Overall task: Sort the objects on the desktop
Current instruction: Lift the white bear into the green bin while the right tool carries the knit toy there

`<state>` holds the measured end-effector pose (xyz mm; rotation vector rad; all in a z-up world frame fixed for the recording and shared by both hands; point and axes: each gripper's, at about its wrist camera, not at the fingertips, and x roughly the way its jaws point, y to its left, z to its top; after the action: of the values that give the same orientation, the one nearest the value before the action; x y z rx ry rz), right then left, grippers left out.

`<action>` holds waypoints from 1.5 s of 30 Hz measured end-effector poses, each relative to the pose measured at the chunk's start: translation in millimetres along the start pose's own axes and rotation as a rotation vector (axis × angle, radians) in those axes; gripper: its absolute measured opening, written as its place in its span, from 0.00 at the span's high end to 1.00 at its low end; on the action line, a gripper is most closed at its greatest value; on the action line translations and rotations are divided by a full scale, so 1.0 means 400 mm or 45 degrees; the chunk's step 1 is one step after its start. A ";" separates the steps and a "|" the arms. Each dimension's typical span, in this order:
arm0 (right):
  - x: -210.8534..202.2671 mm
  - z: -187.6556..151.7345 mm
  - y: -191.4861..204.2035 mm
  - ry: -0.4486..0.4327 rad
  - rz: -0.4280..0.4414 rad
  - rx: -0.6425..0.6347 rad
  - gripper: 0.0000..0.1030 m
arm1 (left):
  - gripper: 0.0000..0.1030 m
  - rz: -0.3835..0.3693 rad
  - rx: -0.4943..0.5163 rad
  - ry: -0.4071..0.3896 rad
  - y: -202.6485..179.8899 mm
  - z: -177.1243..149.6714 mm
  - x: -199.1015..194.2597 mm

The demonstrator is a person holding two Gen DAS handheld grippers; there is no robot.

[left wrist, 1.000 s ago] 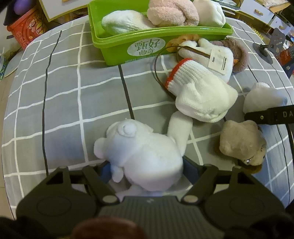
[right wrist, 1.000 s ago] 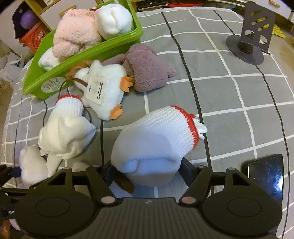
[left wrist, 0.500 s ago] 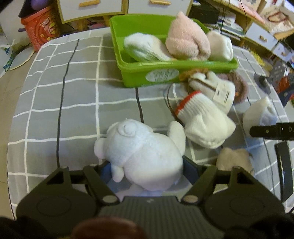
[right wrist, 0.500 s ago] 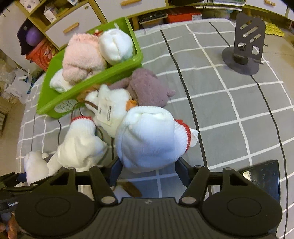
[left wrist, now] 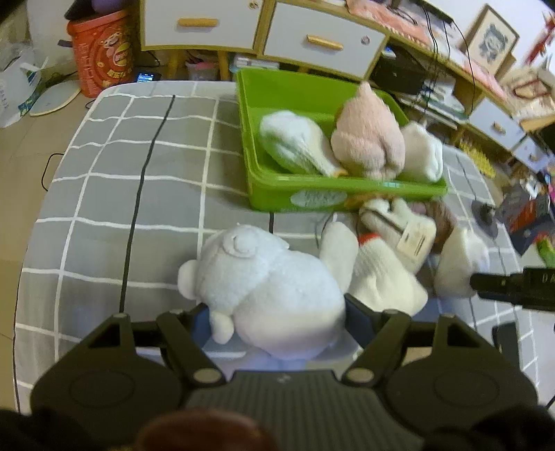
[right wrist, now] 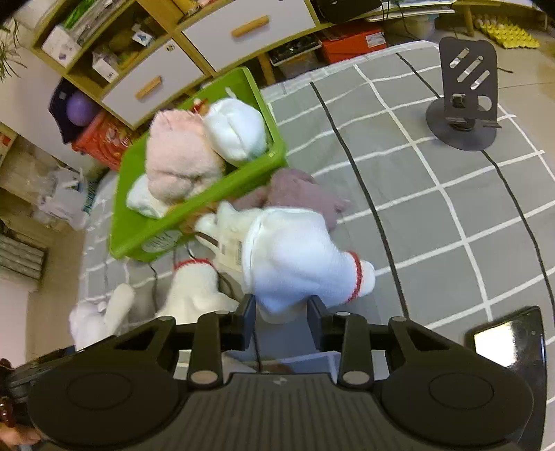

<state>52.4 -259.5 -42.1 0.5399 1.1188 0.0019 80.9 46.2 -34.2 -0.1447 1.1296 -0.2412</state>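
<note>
My left gripper (left wrist: 277, 321) is shut on a white plush bear (left wrist: 267, 288) and holds it above the grey checked cloth. My right gripper (right wrist: 281, 312) is shut on a white plush with a red collar (right wrist: 295, 256), lifted off the cloth. A green bin (left wrist: 277, 194) stands beyond, holding a pink plush (left wrist: 367, 138) and white plushes; it also shows in the right wrist view (right wrist: 138, 239). Loose on the cloth lie a white sock-like plush with a red cuff (right wrist: 194, 288), a tagged white duck (left wrist: 399, 225) and a mauve plush (right wrist: 298, 194).
A black phone stand (right wrist: 464, 93) stands at the far right of the cloth. A dark phone (right wrist: 503, 343) lies near my right gripper. Drawers and shelves (left wrist: 263, 31) line the far side, with a red tub (left wrist: 100, 52) on the floor.
Both grippers have risen with their plushes, so the bin and room show from higher up. The right gripper's jaws have closed tighter on the red-collared plush.
</note>
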 end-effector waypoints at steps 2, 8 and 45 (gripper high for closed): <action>0.004 0.006 -0.005 0.013 0.005 0.016 0.66 | 0.28 -0.006 -0.021 -0.007 0.004 0.008 0.000; 0.030 0.022 -0.027 0.046 -0.053 0.066 0.22 | 0.28 -0.007 -0.024 -0.007 -0.005 0.019 0.012; 0.018 0.075 0.027 -0.066 0.206 0.233 0.32 | 0.28 -0.007 -0.106 -0.145 -0.031 0.178 -0.009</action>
<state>83.9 -260.6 -34.0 0.7888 1.0279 0.0264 142.5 34.5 2.0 -0.2325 1.0262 -0.1885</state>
